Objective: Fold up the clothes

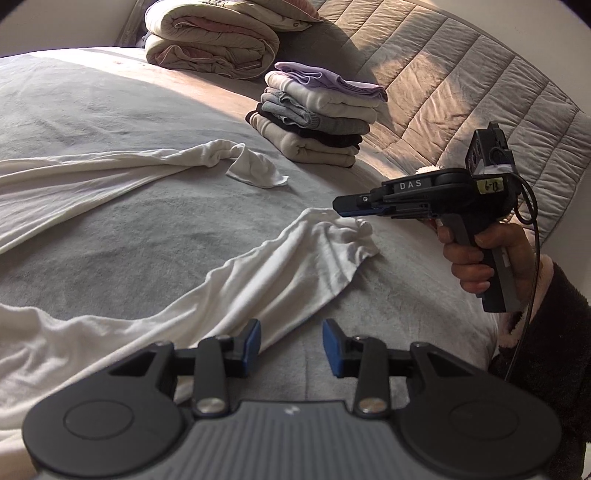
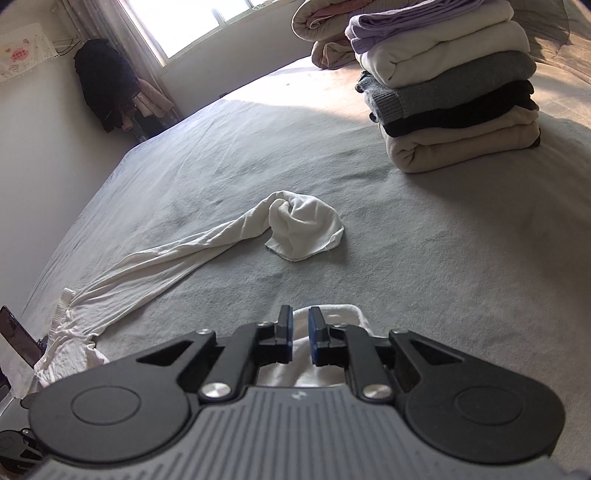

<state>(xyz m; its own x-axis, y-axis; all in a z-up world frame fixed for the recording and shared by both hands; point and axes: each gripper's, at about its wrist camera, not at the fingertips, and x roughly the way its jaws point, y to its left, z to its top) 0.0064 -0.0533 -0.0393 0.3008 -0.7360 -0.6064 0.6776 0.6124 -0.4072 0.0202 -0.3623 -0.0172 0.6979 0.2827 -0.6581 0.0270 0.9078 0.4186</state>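
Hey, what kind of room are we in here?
Most likely a bedroom at home. The work goes on atop a wide bed with a quilted headboard, a rolled duvet lies at its head, and a curtained window lights a corner where clothes hang.

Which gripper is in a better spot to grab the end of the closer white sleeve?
The right gripper, probably. Its tips sit just above the crumpled cuff of the near sleeve, jaws slightly apart. The left gripper is open farther back, beside the sleeve's middle, so it would need to travel more.
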